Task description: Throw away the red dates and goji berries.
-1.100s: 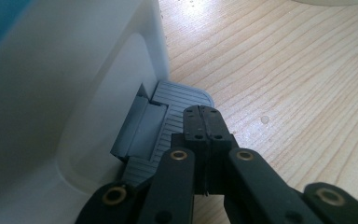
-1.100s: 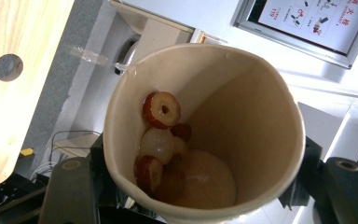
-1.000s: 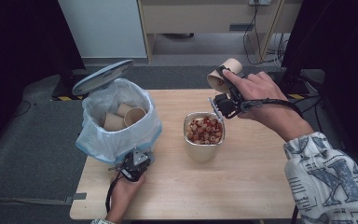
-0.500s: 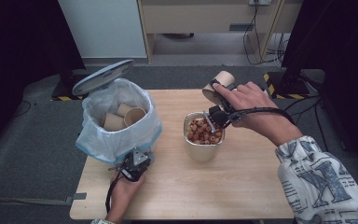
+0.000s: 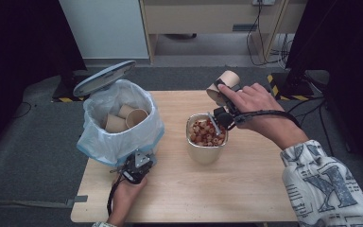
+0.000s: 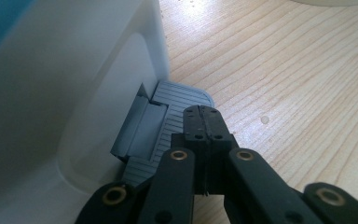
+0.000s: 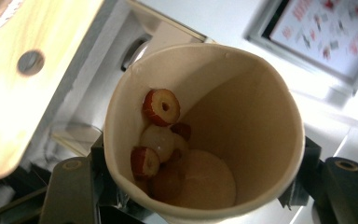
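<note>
A wooden table (image 5: 246, 189) holds a white bin (image 5: 123, 125) with a plastic bag (image 5: 99, 146) in it. The bin's grey lid (image 5: 105, 78) stands up. Two paper cups (image 5: 125, 119) lie inside the bin. Beside the bin, near the middle of the table, is a metal bowl (image 5: 207, 153) full of red fruit slices (image 5: 207, 133).

The right gripper (image 5: 223, 112) is over the far edge of the bowl. Its jaws squeeze a tan paper cup (image 5: 223, 85) on both sides. The cup is tipped, and its mouth faces the gripper's camera. A few fruit slices (image 7: 161, 106) sit inside it.

The left gripper (image 5: 136, 168) is at the near side of the bin. Its jaws are pressed together with nothing between them. Their tips (image 6: 204, 122) rest on the bin's grey foot pedal (image 6: 168, 116).
</note>
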The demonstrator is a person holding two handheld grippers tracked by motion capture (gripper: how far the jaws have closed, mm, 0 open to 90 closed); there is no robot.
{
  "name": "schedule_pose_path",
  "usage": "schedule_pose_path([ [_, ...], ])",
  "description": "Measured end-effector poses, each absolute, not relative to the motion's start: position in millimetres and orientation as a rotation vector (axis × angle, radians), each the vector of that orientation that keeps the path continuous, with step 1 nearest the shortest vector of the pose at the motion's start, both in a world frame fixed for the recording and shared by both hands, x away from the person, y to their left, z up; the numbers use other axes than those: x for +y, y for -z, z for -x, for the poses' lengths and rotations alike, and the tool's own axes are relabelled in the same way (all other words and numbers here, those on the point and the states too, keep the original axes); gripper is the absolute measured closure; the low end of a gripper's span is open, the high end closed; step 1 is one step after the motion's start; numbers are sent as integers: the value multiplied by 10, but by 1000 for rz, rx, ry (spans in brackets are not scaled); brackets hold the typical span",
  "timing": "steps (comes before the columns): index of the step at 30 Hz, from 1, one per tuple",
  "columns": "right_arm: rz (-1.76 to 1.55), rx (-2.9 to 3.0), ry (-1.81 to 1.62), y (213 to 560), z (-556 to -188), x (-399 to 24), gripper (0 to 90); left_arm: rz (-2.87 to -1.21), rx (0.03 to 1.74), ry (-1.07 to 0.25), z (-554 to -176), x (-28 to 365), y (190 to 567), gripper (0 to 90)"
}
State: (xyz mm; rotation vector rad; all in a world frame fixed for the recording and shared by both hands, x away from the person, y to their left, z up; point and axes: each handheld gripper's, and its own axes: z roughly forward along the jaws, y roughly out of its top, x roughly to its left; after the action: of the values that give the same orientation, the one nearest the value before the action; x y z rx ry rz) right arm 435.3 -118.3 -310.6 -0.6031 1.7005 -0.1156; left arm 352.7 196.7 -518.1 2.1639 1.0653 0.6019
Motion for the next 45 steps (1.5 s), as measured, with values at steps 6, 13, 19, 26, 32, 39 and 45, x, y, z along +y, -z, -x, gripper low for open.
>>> schedule_pose_path([
  [6, 709, 1686, 194, 3238, -4311, -1143, 344, -2164, 1067, -602, -3527, 1967, 5181, 898],
  [13, 728, 1706, 211, 3412, -4346, -1075, 346, -2164, 1066, -598, -3530, 1971, 5179, 898],
  [19, 667, 1720, 172, 3397, -4368, -1075, 348, -2163, 1067, -600, -3528, 1967, 5181, 898],
  [26, 729, 1743, 189, 3474, -4341, -1010, 345, -2164, 1065, -598, -3529, 1972, 5180, 898],
  [32, 708, 1725, 185, 3408, -4333, -1040, 344, -2165, 1064, -597, -3531, 1975, 5179, 898],
  [39, 725, 1722, 194, 3405, -4325, -1062, 342, -2165, 1064, -598, -3531, 1974, 5179, 898],
  [45, 685, 1726, 160, 3344, -4331, -1136, 340, -2164, 1065, -598, -3530, 1972, 5180, 898],
])
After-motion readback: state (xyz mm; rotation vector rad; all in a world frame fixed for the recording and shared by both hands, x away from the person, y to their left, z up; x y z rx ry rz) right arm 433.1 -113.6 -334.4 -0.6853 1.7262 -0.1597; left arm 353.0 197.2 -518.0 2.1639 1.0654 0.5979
